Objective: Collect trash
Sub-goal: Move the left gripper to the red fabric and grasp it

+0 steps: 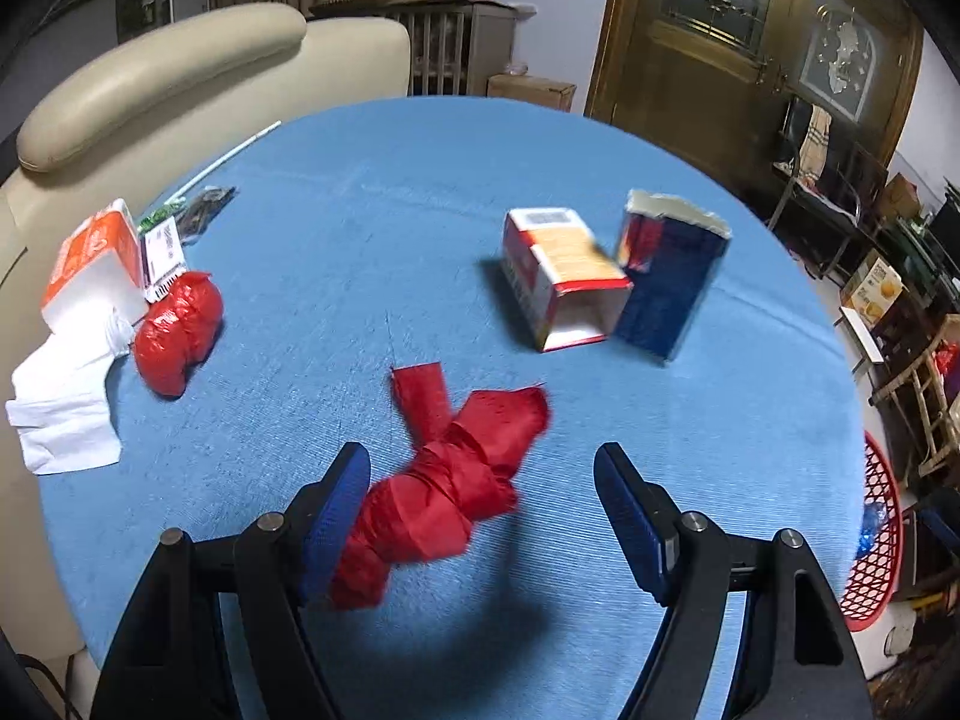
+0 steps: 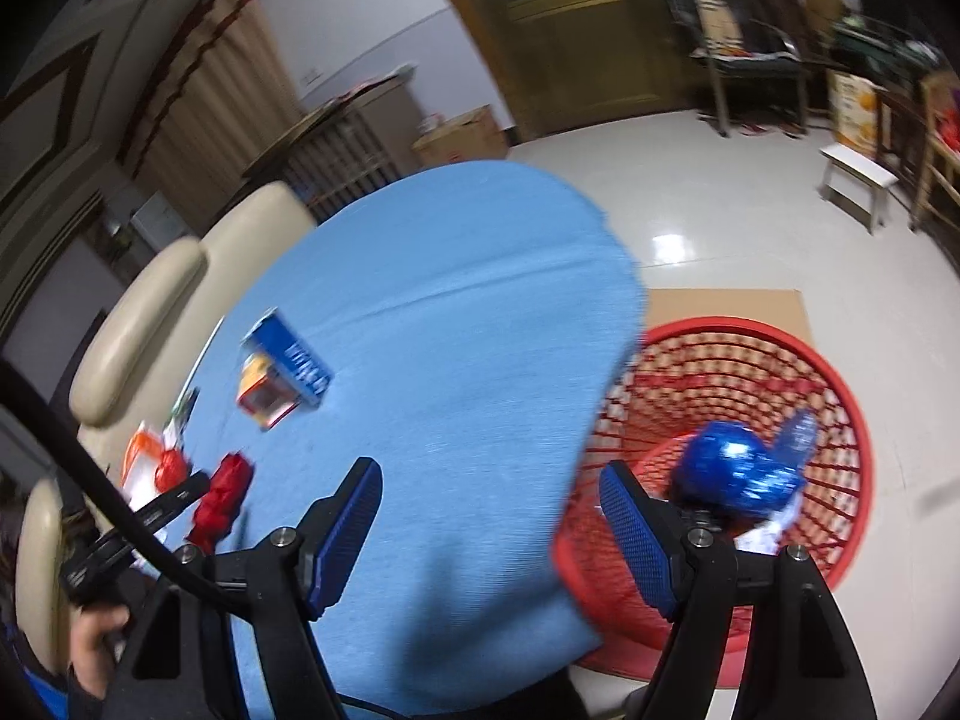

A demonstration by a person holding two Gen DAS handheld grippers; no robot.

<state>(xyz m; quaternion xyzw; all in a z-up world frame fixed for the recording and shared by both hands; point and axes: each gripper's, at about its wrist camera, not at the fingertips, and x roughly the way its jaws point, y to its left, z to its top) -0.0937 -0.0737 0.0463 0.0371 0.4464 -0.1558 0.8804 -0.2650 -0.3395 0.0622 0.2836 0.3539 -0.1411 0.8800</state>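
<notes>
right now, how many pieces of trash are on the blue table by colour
red: 3, knotted bag, balled bag, carton lying down
blue: 1, upright carton
orange and white: 1, tissue pack
white: 1, loose tissue
dark: 1, wrapper
total: 7

A round table under a blue woven cloth (image 1: 420, 210) carries a knotted red plastic bag (image 1: 444, 480), a balled red bag (image 1: 177, 333), an open red-and-white carton (image 1: 558, 276) touching a blue carton (image 1: 672, 276), white tissues (image 1: 66, 408) and an orange-and-white pack (image 1: 96, 264).
</notes>
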